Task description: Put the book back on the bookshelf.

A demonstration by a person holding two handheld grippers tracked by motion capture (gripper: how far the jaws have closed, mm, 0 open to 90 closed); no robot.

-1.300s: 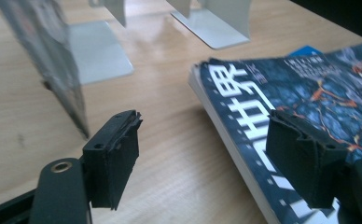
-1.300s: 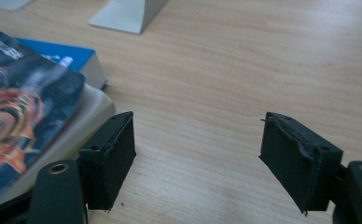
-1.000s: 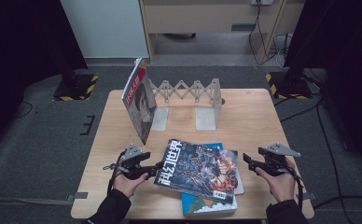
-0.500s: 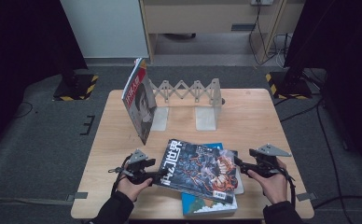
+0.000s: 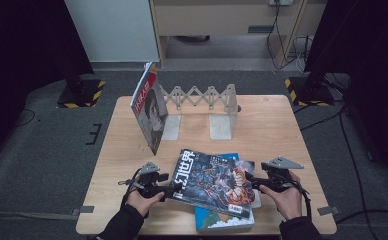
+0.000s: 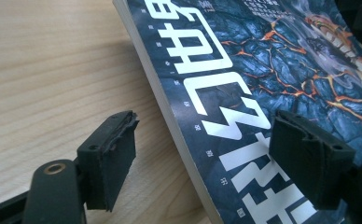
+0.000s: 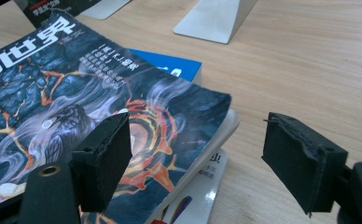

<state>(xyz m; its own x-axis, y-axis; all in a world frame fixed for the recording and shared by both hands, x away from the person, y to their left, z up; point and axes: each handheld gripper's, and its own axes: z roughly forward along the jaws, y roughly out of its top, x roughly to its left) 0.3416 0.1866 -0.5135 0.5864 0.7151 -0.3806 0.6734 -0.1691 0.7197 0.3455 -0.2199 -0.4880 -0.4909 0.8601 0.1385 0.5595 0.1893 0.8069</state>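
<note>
A light wooden tabletop (image 5: 282,130) with a fine matt grain is seen. The dark blue paperback magazine with white lettering (image 6: 244,70) is covered in smooth, slightly glossy paper, its page edges matt and pale. The black fingers (image 7: 104,158) are faced with matt, rough-edged rubbery pads. The pale grey bookend stand (image 5: 222,125) looks like smooth, matt painted metal.

The bench (image 5: 282,130) is evenly lit beneath dark surroundings; the high view is soft, and near fingers (image 6: 109,158) blur slightly.
</note>
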